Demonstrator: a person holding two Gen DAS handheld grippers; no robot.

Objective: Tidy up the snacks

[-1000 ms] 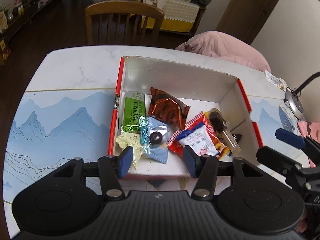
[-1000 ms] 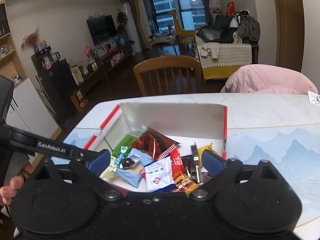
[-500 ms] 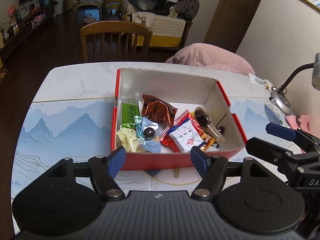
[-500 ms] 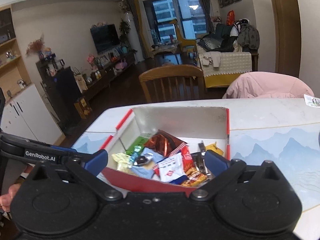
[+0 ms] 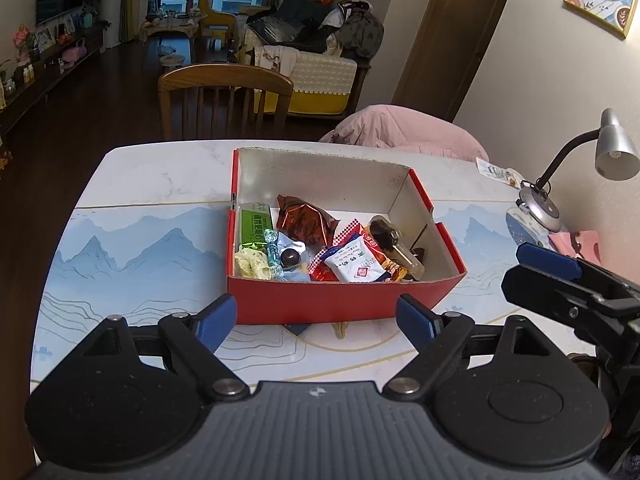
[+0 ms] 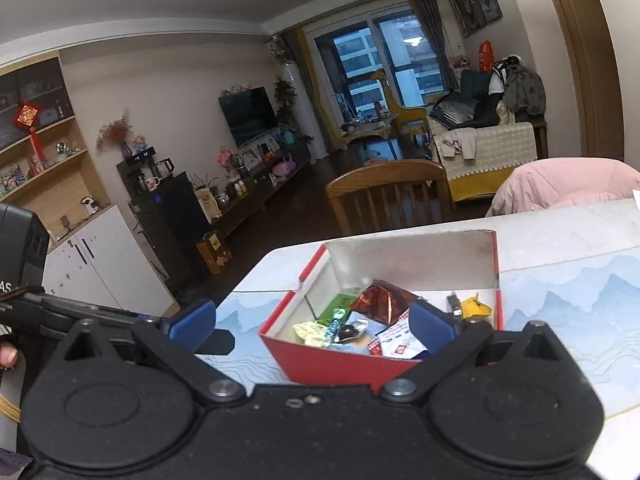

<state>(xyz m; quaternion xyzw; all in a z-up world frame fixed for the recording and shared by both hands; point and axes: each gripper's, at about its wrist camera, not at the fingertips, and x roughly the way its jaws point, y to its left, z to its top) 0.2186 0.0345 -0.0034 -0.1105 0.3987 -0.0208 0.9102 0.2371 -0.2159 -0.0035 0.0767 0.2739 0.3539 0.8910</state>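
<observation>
A red cardboard box [image 5: 340, 300] stands on the table and holds several snacks: a green packet [image 5: 255, 226], a brown foil bag [image 5: 306, 220], a white and blue sachet [image 5: 354, 264], a dark chocolate ball [image 5: 290, 257]. The box also shows in the right wrist view [image 6: 340, 360]. My left gripper [image 5: 316, 320] is open and empty, held back from the box's near wall. My right gripper [image 6: 312, 322] is open and empty, near the box's front corner. Its fingers [image 5: 548, 258] show at the right of the left wrist view.
The table [image 5: 140, 248] has a blue mountain-print cover. A desk lamp [image 5: 576, 160] stands at the right edge by pink paper [image 5: 578, 242]. A wooden chair [image 5: 224, 100] and a pink-draped seat [image 5: 400, 128] stand behind the table.
Both grippers have drawn back and up from the box, which now looks smaller and farther. Both stay open and empty. The snacks in the box have not moved.
</observation>
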